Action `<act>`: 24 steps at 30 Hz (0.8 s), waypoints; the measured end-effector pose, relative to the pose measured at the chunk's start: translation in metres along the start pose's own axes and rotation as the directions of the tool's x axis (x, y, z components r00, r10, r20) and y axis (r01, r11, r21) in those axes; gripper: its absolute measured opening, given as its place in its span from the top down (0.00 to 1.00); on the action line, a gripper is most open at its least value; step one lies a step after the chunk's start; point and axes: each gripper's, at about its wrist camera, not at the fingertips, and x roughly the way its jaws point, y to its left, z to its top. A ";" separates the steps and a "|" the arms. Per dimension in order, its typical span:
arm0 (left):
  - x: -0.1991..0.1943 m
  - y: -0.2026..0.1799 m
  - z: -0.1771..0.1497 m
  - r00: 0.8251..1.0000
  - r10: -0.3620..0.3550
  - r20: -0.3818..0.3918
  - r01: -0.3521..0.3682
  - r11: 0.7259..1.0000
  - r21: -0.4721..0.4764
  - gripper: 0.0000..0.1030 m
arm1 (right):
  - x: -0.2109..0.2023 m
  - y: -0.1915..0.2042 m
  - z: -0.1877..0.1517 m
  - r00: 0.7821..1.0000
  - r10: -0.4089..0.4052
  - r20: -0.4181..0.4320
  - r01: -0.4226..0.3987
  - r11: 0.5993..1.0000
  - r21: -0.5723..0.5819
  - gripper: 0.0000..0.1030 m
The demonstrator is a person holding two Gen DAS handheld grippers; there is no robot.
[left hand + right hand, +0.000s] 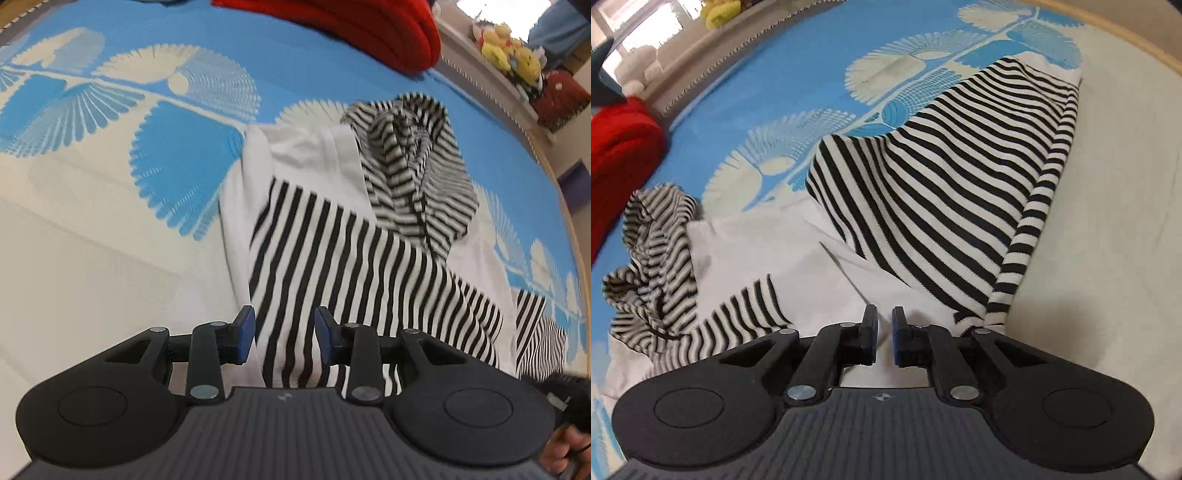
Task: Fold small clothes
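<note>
A small black-and-white striped hooded top with white panels (354, 251) lies on a blue and cream patterned bed cover. Its crumpled striped hood (413, 162) is at the far end. My left gripper (284, 336) is open, its blue pads either side of the striped sleeve fabric near the garment's near edge. In the right wrist view the striped body (942, 192) stretches away ahead, the hood (653, 236) lies at the left. My right gripper (884, 336) has its jaws nearly closed over a white fold (798, 266), with a narrow gap between the pads; no cloth shows between them.
A red knitted item (373, 29) lies at the far edge of the bed, also seen in the right wrist view (620, 155). Yellow plush toys (513, 55) sit on a shelf beyond. The bed's edge (576, 236) runs along the right. A hand (565, 446) shows at lower right.
</note>
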 end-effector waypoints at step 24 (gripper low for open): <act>-0.006 -0.046 -0.016 0.998 0.050 0.044 -0.057 0.985 0.161 0.46 | 0.006 -0.062 0.069 1.000 0.021 0.005 -0.021 0.997 0.080 0.56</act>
